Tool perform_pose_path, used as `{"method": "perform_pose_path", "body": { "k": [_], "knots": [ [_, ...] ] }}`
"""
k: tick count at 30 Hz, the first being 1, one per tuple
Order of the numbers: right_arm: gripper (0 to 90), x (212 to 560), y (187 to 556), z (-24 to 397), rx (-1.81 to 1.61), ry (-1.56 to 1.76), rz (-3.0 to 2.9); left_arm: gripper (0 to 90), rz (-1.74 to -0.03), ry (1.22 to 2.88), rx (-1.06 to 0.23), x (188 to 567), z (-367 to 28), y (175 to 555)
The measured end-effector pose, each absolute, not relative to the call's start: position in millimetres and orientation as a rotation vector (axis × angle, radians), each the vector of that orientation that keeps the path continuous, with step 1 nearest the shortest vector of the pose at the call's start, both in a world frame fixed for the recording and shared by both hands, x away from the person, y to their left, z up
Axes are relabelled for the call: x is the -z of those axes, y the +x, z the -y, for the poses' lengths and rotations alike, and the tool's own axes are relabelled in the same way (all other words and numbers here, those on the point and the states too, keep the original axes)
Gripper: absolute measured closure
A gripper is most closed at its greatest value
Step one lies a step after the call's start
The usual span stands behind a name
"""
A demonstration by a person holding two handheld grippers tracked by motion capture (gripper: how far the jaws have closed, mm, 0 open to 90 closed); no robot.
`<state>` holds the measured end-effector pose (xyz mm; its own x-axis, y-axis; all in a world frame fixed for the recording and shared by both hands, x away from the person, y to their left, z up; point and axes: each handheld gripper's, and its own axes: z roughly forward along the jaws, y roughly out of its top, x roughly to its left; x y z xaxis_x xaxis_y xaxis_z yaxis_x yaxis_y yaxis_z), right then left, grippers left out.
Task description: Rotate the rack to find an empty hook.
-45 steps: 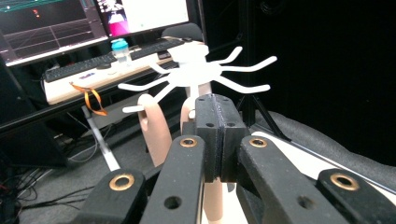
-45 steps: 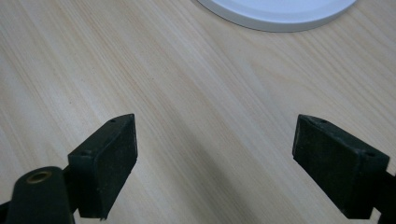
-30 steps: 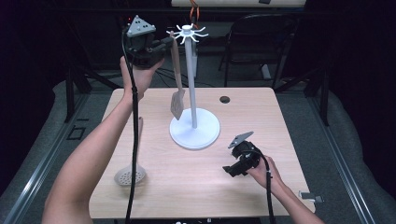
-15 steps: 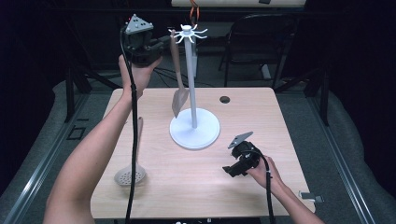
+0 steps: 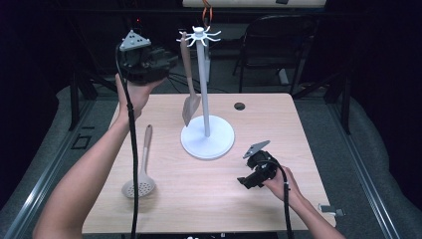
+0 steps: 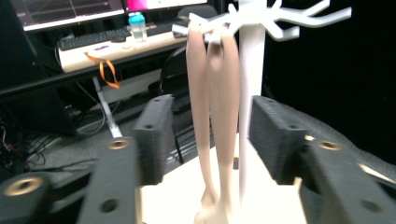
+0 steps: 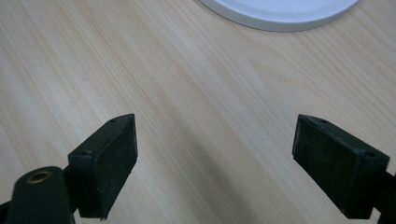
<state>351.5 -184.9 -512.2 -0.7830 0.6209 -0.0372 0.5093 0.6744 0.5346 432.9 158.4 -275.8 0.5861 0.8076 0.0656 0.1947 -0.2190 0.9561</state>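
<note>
Our left gripper (image 5: 169,59), raised at far left, has just been opening its jaws; the beige wooden spatula (image 5: 189,84) hangs released from the white hooked stand (image 5: 206,132). Our right gripper (image 7: 215,158) rests unclenched, near right.

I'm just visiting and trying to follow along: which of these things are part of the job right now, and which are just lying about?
In the job:
- spatula hanging on the white rack
- left gripper, jaws just opened, apart either side of the spatula's handle
- slotted spoon on the table, perhaps next

Lying about:
- right gripper, open, resting on the table
- black chair
- keyboard, bottle
</note>
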Motion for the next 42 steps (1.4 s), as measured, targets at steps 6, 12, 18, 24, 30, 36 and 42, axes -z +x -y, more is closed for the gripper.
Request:
{"method": "perform_pose_path", "body": {
  "k": [6,12,18,24,30,36,42],
  "knots": [
    [13.4,512,351,184,-0.749,0.919,-2.676,33.2,-0.873,1.77,-0.71,297,-171,423],
    [13.4,512,352,183,-0.741,0.921,-2.676,21.2,-0.937,1.81,-0.683,322,-186,416],
    [13.5,514,352,182,-0.739,0.916,-2.679,16.8,-1.002,1.801,-0.673,348,-202,411],
    [13.4,514,352,181,-0.736,0.917,-2.676,14.2,-1.081,1.809,-0.656,380,-218,410],
    [13.4,515,352,181,-0.726,0.925,-2.683,13.8,-1.152,1.8,-0.628,411,-228,411],
    [13.4,517,353,180,-0.714,0.918,-2.69,12.9,-1.198,1.841,-0.635,438,-232,412],
    [13.4,517,353,181,-0.709,0.927,-2.69,10.4,-1.258,1.909,-0.594,463,-239,413]
  ]
}}
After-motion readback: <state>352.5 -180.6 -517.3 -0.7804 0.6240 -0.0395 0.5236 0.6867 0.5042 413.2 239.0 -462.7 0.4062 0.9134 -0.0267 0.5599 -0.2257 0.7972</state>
